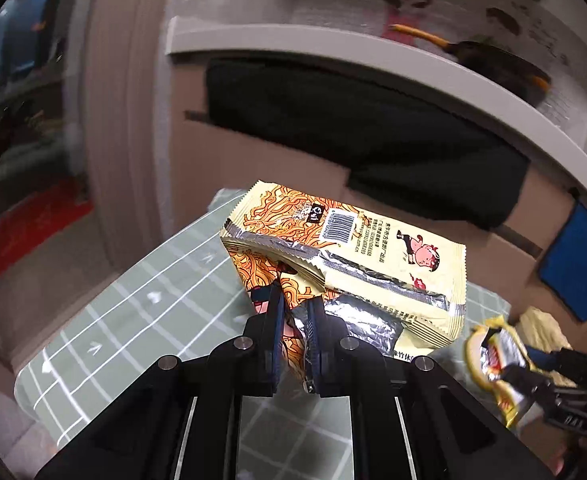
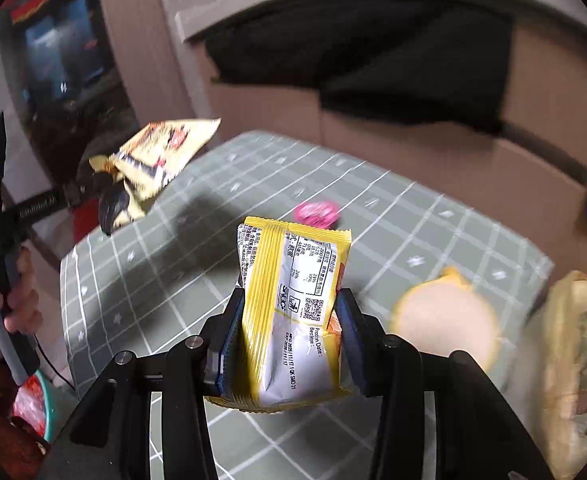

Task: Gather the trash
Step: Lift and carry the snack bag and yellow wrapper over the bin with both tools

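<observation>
Left gripper [image 1: 293, 320]: jaws narrow, pinched on the torn foil end of a noodle wrapper [image 1: 345, 256], held clear of the cloth. Cream pack, orange noodle print, cartoon child, barcode, small Chinese print too fine to read. Wrapper fanning up and away from the fingers [image 1: 273, 332], silver lining crumpled between them.

Right gripper [image 2: 291, 320]: jaws half apart, pads pressed on both edges of a yellow wrapper [image 2: 293, 300]. No earlier frame to tell of motion. Back panel white with a nutrition table, QR code, "Prod'n Date", "Best before", "MFG 2025/11/17", "EXP 2026/11/17". Pack upright between the fingers [image 2: 349, 332], top standing above the tips, bottom down toward the gripper body.

Beyond: green grid cloth [image 2: 197, 280], pink wrapper [image 2: 317, 213] lying on it past the yellow pack. Blurred round thing [image 2: 445, 320] at right, too smeared to name. Hand [image 2: 9, 304] on the left gripper's handle at the edge of the right view. Cardboard box [image 1: 277, 156] behind the table.
</observation>
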A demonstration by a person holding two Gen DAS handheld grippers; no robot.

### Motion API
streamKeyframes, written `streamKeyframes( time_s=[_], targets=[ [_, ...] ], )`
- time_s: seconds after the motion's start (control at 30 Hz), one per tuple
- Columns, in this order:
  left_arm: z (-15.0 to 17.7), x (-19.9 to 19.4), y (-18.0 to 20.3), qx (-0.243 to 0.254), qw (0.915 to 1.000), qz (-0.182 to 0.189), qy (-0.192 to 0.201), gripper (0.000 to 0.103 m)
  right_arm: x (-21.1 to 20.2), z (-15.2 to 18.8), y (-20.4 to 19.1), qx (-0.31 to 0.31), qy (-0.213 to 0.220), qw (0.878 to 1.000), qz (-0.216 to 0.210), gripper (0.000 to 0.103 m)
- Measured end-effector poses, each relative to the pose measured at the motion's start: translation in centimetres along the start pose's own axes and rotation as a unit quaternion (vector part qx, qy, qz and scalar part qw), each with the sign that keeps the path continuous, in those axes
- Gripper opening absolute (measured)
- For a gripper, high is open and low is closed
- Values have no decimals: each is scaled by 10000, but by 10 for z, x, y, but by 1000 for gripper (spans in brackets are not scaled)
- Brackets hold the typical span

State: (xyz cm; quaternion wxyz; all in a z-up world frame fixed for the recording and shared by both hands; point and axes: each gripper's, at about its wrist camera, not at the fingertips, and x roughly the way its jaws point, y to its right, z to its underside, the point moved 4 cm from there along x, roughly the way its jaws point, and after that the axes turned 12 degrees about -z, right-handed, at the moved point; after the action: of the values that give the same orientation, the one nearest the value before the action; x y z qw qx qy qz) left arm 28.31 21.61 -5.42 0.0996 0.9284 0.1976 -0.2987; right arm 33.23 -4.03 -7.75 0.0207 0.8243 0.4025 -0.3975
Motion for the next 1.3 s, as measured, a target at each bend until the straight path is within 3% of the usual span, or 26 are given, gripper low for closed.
streamKeyframes(
  time_s=[0.27,0.63,0.87,1.13,1.3],
  targets=[
    [-33,-35,72,473,9967,375,540,12,-64,-20,25,-81,662,9970,391,42],
    [-68,-87,184,966,9828,1026,1192,12,-162,-36,75,-5,1524,9828,1046,42],
    [-57,-96,260,1284,9734,1530,1120,12,-214,-24,111,140,1816,9713,1530,42],
    [-23,-99,347,1680,9598,2096,818,12,-269,11,163,496,1956,9564,2113,42],
    [5,-90,387,1846,9537,2299,591,12,-293,35,194,898,2056,9482,2247,42]
  ],
)
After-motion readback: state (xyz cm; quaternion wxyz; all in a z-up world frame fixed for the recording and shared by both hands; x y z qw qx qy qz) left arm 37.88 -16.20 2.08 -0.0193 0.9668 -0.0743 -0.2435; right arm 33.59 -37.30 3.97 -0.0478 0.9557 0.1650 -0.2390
